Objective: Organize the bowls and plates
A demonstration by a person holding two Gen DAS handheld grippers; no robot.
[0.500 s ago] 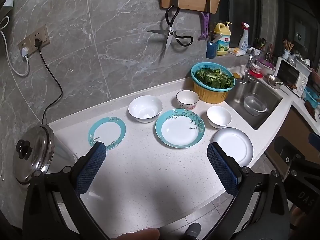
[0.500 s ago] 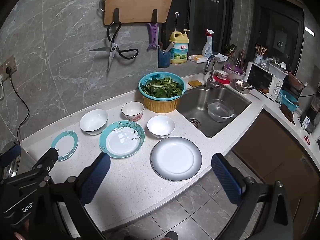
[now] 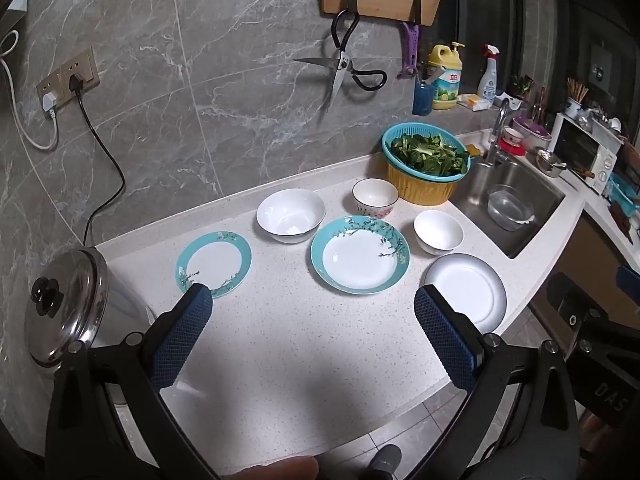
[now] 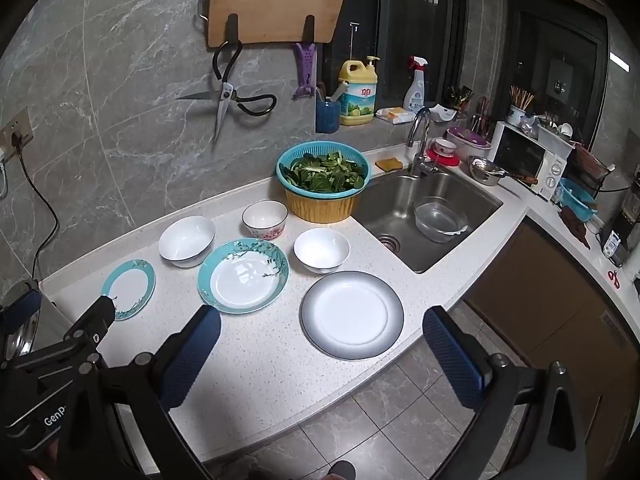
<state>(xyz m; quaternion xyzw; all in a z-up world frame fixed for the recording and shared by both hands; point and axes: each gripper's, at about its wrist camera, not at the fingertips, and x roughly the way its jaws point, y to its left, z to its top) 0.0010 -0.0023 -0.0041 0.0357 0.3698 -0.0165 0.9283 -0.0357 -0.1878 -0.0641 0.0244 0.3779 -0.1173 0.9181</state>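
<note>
On the white counter (image 3: 280, 344) lie a small teal-rimmed plate (image 3: 214, 262) (image 4: 130, 289), a large teal floral plate (image 3: 360, 255) (image 4: 243, 275) and a grey-rimmed white plate (image 3: 466, 290) (image 4: 352, 314). Behind them stand a large white bowl (image 3: 291, 215) (image 4: 187, 241), a small patterned bowl (image 3: 375, 197) (image 4: 265, 219) and a small white bowl (image 3: 438, 232) (image 4: 321, 249). My left gripper (image 3: 314, 300) is open and empty, above the counter in front of the plates. My right gripper (image 4: 322, 320) is open and empty, over the counter's front edge near the grey-rimmed plate.
A teal colander of greens (image 3: 426, 158) (image 4: 323, 174) sits in a yellow basin beside the sink (image 4: 432, 208), which holds a glass bowl (image 4: 440, 219). A steel pot with a lid (image 3: 66, 312) stands at the left. Scissors (image 4: 224, 96) and a cutting board (image 4: 276, 4) hang on the wall.
Both grippers have shifted slightly; the plates and bowls have not moved.
</note>
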